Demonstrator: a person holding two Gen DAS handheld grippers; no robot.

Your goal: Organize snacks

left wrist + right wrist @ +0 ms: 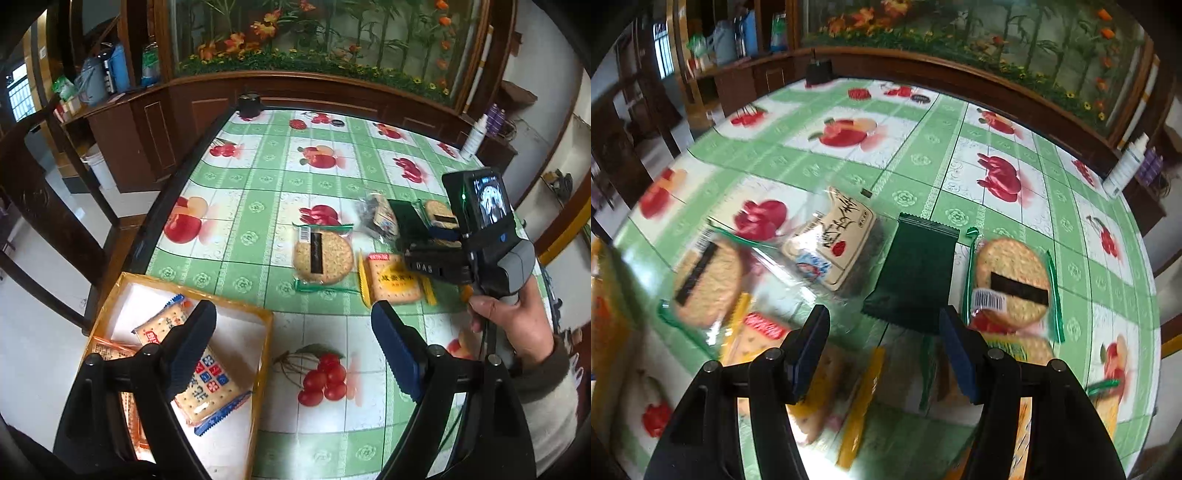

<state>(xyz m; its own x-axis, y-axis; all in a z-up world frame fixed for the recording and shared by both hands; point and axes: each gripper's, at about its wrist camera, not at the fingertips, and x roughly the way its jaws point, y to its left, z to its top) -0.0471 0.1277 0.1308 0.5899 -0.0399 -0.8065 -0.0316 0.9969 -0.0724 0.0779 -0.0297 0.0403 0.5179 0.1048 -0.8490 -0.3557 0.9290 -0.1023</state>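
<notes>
- Your left gripper (295, 347) hangs with its jaws apart and empty, just right of the yellow box (264, 369), which holds cracker packets (218, 384).
- Your right gripper (882, 350) is also parted, nothing between its pads, above loose snack packs; the dark green packet (916, 269) lies just beyond.
- The round cracker pack (322, 253) sits mid-table, well apart from the box.

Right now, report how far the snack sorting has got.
Done: square cracker packets lie in the yellow-rimmed box. In hand: nothing; the left gripper hangs open by the box, the right gripper open over the dark green packet. Left: that packet, round cracker packs and a yellow packet on the table.
</notes>
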